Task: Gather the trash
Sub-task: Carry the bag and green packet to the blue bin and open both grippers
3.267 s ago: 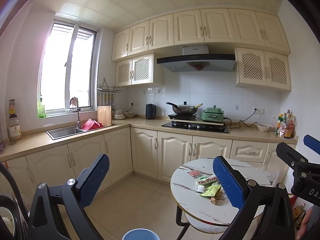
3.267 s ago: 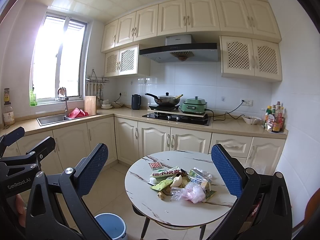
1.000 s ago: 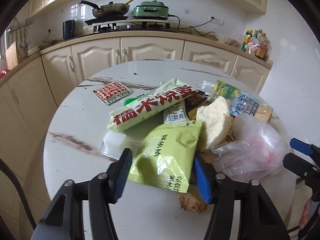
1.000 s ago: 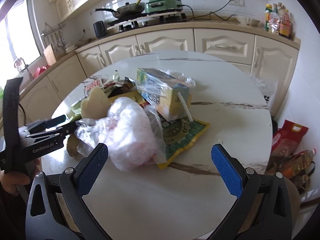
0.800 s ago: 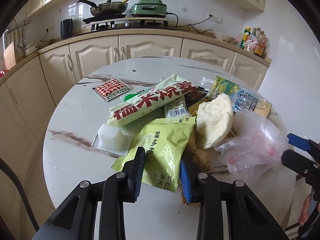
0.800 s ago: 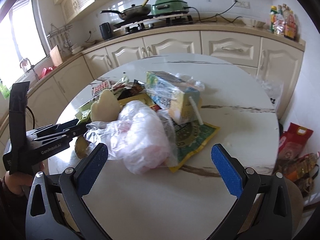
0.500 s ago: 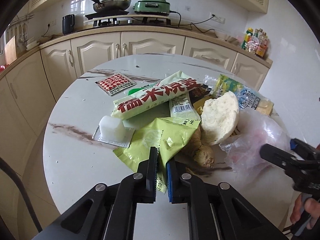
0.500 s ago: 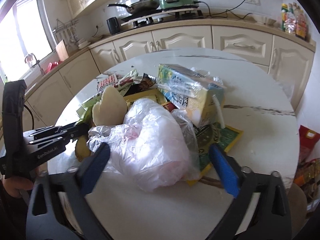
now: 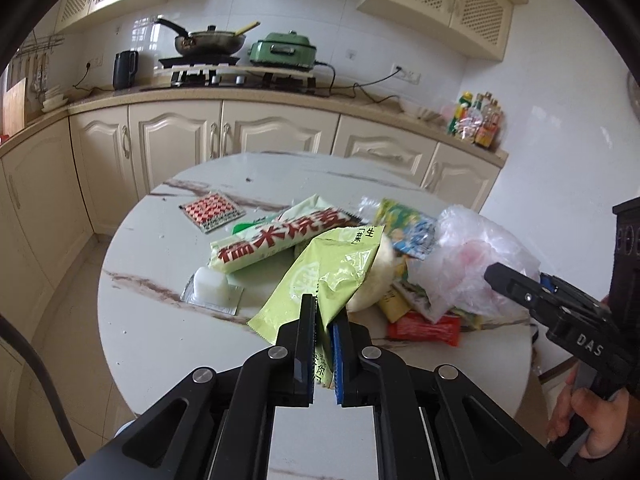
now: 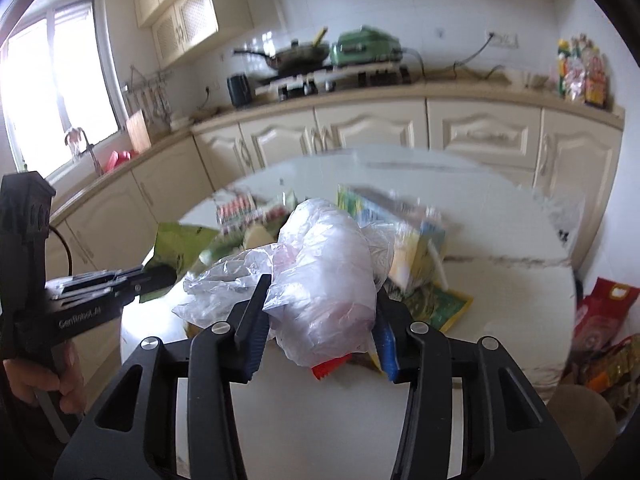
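Observation:
A pile of trash lies on the round marble table (image 9: 160, 320). My left gripper (image 9: 323, 320) is shut on the near edge of a light green snack packet (image 9: 332, 272), which it holds tilted up above the pile. My right gripper (image 10: 320, 320) has a crumpled clear plastic bag (image 10: 324, 280) between its jaws. They are closing, and both pads touch the bag's sides. Left on the table are a long green packet with red characters (image 9: 280, 238), a red checked sachet (image 9: 211, 211), a white bun (image 9: 374, 276), a small white cup (image 9: 210, 286) and a red wrapper (image 9: 424, 326).
A kitchen counter (image 9: 280, 94) with a wok, a kettle and a green cooker runs behind the table. Bags of goods (image 10: 600, 320) stand on the floor at the right. A person's hand (image 9: 592, 420) holds each gripper's handle.
The left jaws closed on the green packet and lifted it off the pile. The right jaws came in from wide open around the plastic bag.

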The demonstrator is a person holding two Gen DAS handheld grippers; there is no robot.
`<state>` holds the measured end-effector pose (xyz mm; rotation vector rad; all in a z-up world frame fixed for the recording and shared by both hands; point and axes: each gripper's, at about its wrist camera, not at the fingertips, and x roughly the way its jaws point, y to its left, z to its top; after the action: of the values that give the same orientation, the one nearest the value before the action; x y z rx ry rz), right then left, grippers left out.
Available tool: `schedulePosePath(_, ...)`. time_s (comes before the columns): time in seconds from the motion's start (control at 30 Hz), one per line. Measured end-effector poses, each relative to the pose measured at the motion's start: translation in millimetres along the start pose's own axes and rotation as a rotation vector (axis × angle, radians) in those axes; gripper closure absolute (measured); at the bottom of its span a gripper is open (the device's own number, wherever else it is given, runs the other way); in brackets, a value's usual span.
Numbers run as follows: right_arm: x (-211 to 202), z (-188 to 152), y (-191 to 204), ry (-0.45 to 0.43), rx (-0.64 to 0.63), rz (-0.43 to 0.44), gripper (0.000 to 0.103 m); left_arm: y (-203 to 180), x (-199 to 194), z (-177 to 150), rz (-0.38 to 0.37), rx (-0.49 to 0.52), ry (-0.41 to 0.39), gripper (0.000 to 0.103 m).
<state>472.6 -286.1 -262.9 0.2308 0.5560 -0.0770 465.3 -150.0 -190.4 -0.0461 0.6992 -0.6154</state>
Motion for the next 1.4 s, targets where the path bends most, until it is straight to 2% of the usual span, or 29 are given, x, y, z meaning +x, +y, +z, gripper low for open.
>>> schedulePosePath(0.17, -33.0, 15.5, 11.7, -0.104, 0.003, -0.033, 0.059, -1.1, -54.2, 1.0, -0.029, -0.008, -0.076, 0.100)
schedulePosePath(0.23, -42.8, 21.3, 22.0, -0.122, -0.008, -0.020, 0.059, 3.8, -79.3, -0.8, -0.043, 0.006, -0.100, 0.100)
schedulePosePath(0.33, -49.8, 29.9, 53.8, -0.137, -0.047, 0.033, 0.059, 19.9, -120.5, -9.4, -0.023, -0.007, -0.145, 0.100)
schedulePosePath(0.53, -29.9, 26.6, 140.0, -0.112, -0.145, 0.191, 0.059, 74.8, -190.2, -45.8, 0.089, -0.078, -0.189, 0.099)
schedulePosePath(0.67, 5.9, 7.7, 206.4, -0.041, -0.212, 0.304, 0.059, 118.3, -212.2, -79.7, 0.183, -0.152, -0.160, 0.099)
schedulePosePath(0.83, 59.4, -26.5, 273.7, 0.058, -0.293, 0.384, 0.059, 174.8, -223.3, -128.3, 0.268, -0.278, -0.077, 0.099)
schedulePosePath(1.0, 126.8, -70.9, 322.1, 0.184, -0.390, 0.387, 0.058, 222.3, -207.5, -165.7, 0.334, -0.387, 0.037, 0.100)
schedulePosePath(1.17, 202.4, -123.1, 349.6, 0.353, -0.436, 0.365, 0.058, 267.8, -166.7, -204.7, 0.326, -0.510, 0.192, 0.100)
schedulePosePath(1.33, 277.0, -172.0, 348.5, 0.547, -0.373, 0.357, 0.057, 310.6, -127.3, -245.7, 0.310, -0.603, 0.347, 0.100)
schedulePosePath(1.4, 306.8, -190.4, 343.9, 0.625, -0.335, 0.357, 0.055, 319.8, -116.2, -252.5, 0.298, -0.631, 0.382, 0.099)
